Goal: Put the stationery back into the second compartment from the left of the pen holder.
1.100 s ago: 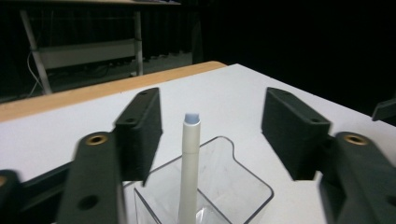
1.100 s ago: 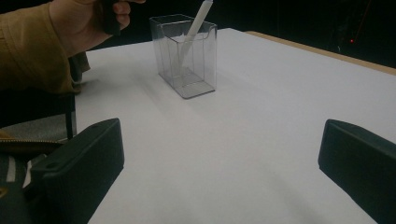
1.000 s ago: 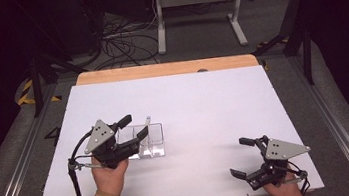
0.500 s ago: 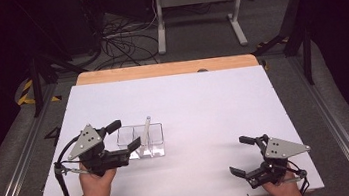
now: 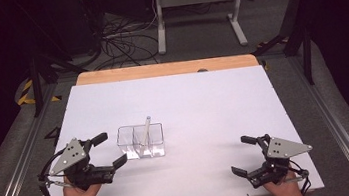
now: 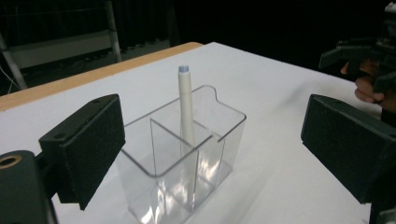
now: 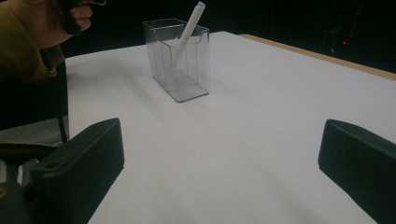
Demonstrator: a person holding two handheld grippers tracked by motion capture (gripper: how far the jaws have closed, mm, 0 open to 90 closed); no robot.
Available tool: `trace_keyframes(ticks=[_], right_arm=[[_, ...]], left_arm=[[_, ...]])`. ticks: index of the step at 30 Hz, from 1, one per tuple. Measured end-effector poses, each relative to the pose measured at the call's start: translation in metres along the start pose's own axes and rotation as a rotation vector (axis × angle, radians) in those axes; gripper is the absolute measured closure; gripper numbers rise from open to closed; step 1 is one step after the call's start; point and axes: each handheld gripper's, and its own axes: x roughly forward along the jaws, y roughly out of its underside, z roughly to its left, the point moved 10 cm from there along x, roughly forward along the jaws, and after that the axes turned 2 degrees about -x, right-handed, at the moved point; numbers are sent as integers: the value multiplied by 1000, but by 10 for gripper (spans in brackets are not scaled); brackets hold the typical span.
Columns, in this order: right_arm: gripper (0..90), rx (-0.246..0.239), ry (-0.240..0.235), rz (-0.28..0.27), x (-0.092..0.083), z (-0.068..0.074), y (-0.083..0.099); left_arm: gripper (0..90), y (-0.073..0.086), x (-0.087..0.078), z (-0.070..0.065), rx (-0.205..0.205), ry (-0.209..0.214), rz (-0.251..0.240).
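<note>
White tabletop (image 5: pixel 203 99), edged in wood at the far side, carries a clear plastic organizer (image 5: pixel 140 142) split into compartments. One white pen (image 5: pixel 145 130) stands tilted in a rear compartment; the others hold nothing. Just left of it, the left gripper (image 5: pixel 109 150) has just been opening, nothing between its jaws. Well apart, near the right corner, the right gripper (image 5: pixel 243 155) rests open.
</note>
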Motion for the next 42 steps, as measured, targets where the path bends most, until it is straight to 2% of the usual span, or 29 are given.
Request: trace_keyframes(ticks=[7, 16, 21, 24, 29, 34, 39, 42], right_arm=[[9, -6, 14, 8, -2, -4, 3], [9, -3, 31, 16, -4, -7, 6], [9, -3, 37, 21, -3, -9, 8], [9, -7, 42, 27, -4, -10, 9], [9, -7, 48, 36, -3, -13, 11], [11, -14, 56, 46, -2, -14, 12], [11, -14, 61, 47, -2, -15, 12], [11, -13, 61, 46, -2, -15, 12]], left_arm=[[64, 26, -9, 1, -10, 8, 25], [46, 60, -15, 11, 36, -33, 89], [40, 75, -15, 13, -16, -19, 108], [40, 78, -15, 15, -33, -9, 112], [40, 73, -14, 18, 6, -31, 113], [37, 72, -15, 17, -9, -18, 101], [36, 69, -17, 18, -62, -1, 70], [34, 67, -20, 17, -64, 2, 57]])
